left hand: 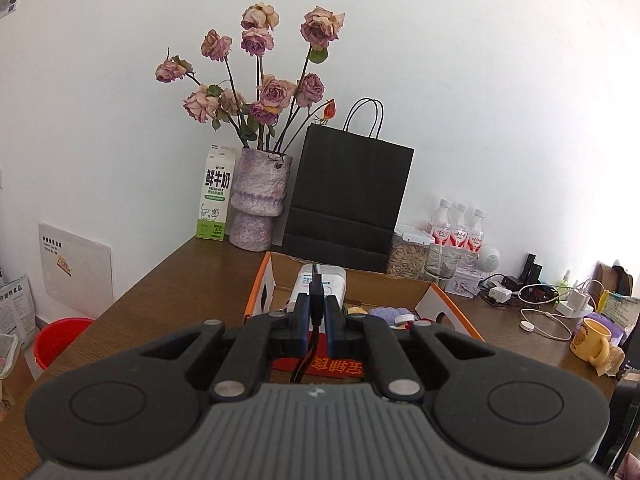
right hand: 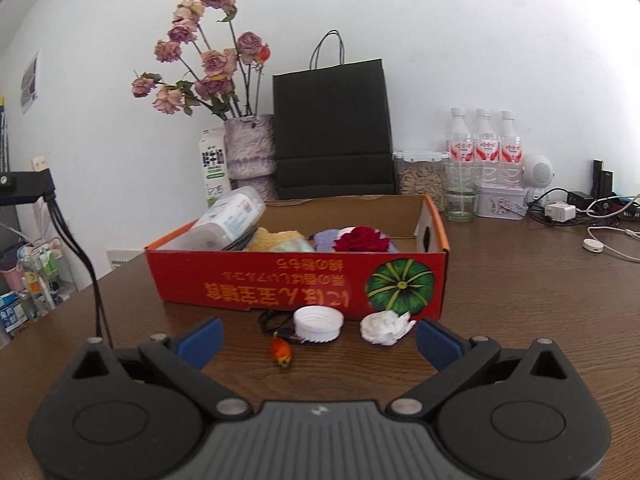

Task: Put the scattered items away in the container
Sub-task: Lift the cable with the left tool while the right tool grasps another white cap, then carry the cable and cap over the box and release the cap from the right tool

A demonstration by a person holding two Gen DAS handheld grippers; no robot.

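In the left wrist view, the left gripper [left hand: 317, 316] has its blue pads pressed together on a black cable [left hand: 316, 300], whose plug end sticks up above the fingertips while the cord trails down between the fingers. The gripper is raised above the near edge of the red cardboard box [left hand: 436, 300], inside which a white plastic container [left hand: 332, 276] lies at the back and some cloth items at the front. Behind the box stand a vase of dried roses [left hand: 258, 200], a milk carton [left hand: 214, 196] and a black paper bag [left hand: 348, 196].

In the right wrist view, the right gripper [right hand: 318, 340] is low over the wooden table [right hand: 540, 300], its fingers spread wide apart and holding nothing. Between them, just in front of the box [right hand: 280, 284], lie a white bottle cap [right hand: 318, 324], a crumpled white tissue [right hand: 386, 328] and a small orange object [right hand: 281, 350], blurred, possibly a toy. A dark cord [right hand: 274, 320] lies beside the cap. A red rose [right hand: 362, 240] rests inside the box.
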